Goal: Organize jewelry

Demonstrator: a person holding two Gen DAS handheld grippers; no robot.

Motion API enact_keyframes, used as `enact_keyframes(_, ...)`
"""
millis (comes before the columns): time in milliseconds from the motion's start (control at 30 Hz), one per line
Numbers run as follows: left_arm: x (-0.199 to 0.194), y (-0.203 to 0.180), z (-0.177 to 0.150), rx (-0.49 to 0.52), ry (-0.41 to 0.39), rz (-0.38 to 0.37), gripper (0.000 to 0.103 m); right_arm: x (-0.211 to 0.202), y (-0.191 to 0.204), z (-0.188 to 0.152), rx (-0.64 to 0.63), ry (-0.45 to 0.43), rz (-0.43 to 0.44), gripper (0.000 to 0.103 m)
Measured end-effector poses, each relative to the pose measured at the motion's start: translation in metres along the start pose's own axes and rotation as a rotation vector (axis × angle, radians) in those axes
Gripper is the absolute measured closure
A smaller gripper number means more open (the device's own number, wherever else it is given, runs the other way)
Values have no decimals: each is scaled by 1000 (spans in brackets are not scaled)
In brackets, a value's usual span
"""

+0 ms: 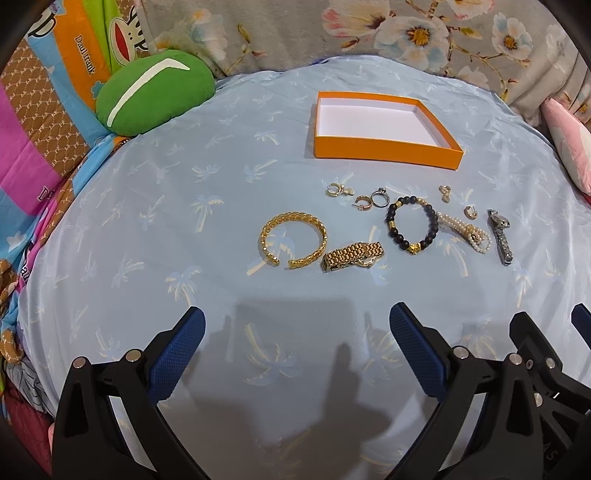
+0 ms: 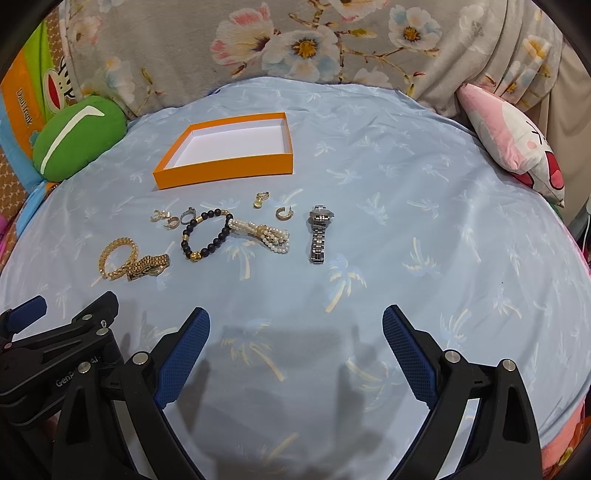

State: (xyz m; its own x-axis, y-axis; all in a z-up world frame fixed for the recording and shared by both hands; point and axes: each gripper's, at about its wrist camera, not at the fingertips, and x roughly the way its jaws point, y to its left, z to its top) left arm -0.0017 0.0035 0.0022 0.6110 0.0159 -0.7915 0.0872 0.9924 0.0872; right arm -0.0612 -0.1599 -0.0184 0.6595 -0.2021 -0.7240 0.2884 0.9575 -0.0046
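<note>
An empty orange box (image 1: 384, 151) (image 2: 225, 170) with a white inside sits on the light blue sheet. In front of it lies a row of jewelry: a gold cuff bangle (image 1: 293, 239) (image 2: 118, 258), a gold watch (image 1: 352, 256) (image 2: 149, 266), a black bead bracelet (image 1: 412, 223) (image 2: 207, 235), a pearl bracelet (image 1: 467, 232) (image 2: 260, 235), a silver watch (image 1: 500, 236) (image 2: 319, 234), a silver ring (image 1: 380, 197) (image 2: 187, 215) and several small gold earrings (image 1: 338, 190). My left gripper (image 1: 297, 332) and right gripper (image 2: 295, 332) are both open and empty, side by side, short of the jewelry.
A green cushion (image 1: 155, 92) (image 2: 77, 138) lies at the back left beside colourful bedding (image 1: 48, 122). A pink plush pillow (image 2: 513, 140) lies at the right. A floral blanket (image 1: 369, 29) runs along the back edge.
</note>
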Motion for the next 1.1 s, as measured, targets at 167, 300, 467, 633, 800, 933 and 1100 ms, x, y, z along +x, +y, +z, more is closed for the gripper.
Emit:
enact_keyframes(167,0,0,0,4,-6,4,5,0,1,-1,0,-1,0,10)
enact_keyframes(300,0,0,-1,7,-11,11,5,0,2,-1,0,0,0,10)
enact_keyframes(467,-1,1,0,5,-21,13,5,1,3,-2,0,-3,2,10)
enact_keyframes(633,-1,1,0,-2,-24,12,6,0,5,-2,0,-3,3,10)
enact_keyframes(800,1,3,-1,-13,-15,5,6,0,4,-2,-2,-4,3,10)
enact_keyframes(933,2,4,-1,-18,-8,3,6,0,5,-2,-1,-2,6,10)
enact_keyframes(1100,2,4,-2,-19,-6,2,6,0,5,-2,-1,-2,5,10)
